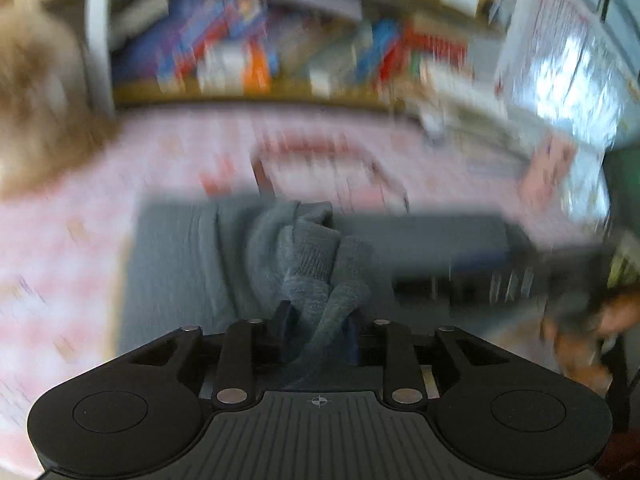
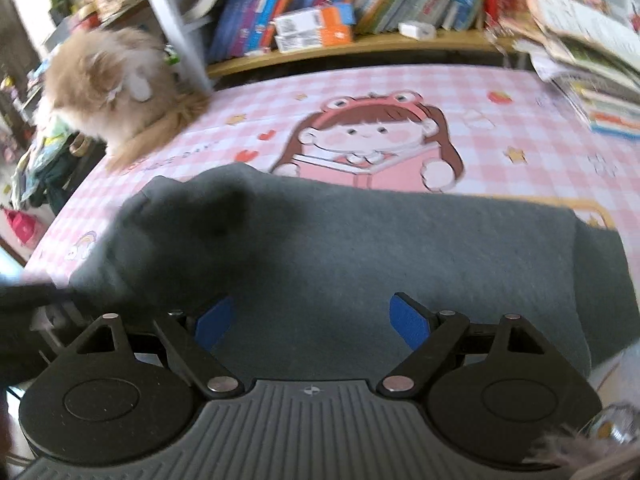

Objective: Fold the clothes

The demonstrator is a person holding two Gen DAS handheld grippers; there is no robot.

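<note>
Nearest the left wrist camera, the left gripper (image 1: 318, 330) has a bunched fold of the grey sweater (image 1: 316, 264) between its narrowly parted fingers, though blur hides whether the pads press it. The right gripper (image 2: 314, 320) stands wide apart with nothing between its blue pads (image 2: 408, 320), hovering over the same sweater, which lies spread on a pink checked cloth (image 2: 520, 120). Beyond sit a fluffy plush toy (image 2: 120, 88) and a shelf of books (image 2: 320, 4).
</note>
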